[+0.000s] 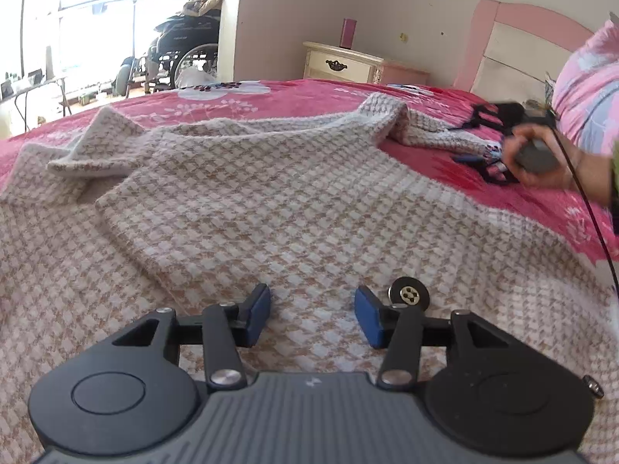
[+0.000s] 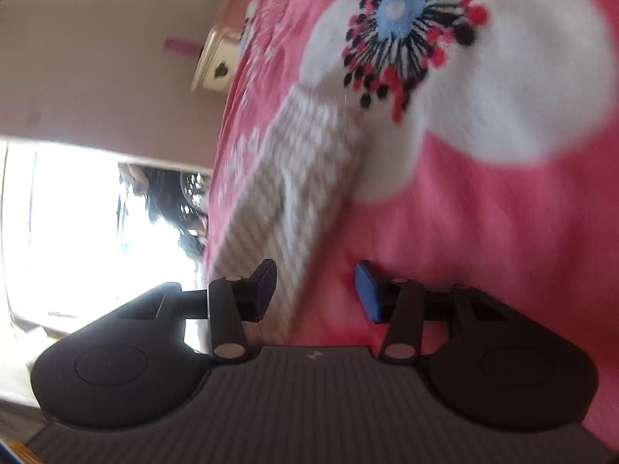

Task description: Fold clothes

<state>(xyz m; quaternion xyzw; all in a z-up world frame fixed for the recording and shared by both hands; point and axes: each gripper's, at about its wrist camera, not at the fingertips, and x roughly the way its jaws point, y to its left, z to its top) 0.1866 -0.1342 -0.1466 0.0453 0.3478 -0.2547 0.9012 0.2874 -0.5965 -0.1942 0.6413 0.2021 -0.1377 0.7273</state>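
So, over on the left, the beige-and-white houndstooth knit cardigan (image 1: 271,178) lay spread across the pink floral bedspread (image 1: 294,96), one sleeve (image 1: 96,147) doubled in over the body, the other sleeve (image 1: 433,127) trailing out toward the pink headboard (image 1: 499,34). Low over the knit hovered the left gripper (image 1: 312,315), jaws apart and empty, a round metal button (image 1: 409,294) just beside its right finger. Further right, the right gripper (image 2: 315,290) was tipped sideways, jaws wide, the blurred sleeve running between them and gripped by neither. Judging by that, a tidy fold wanted a bite close to the cuff, then a flat, wrinkle-free lay across the body.
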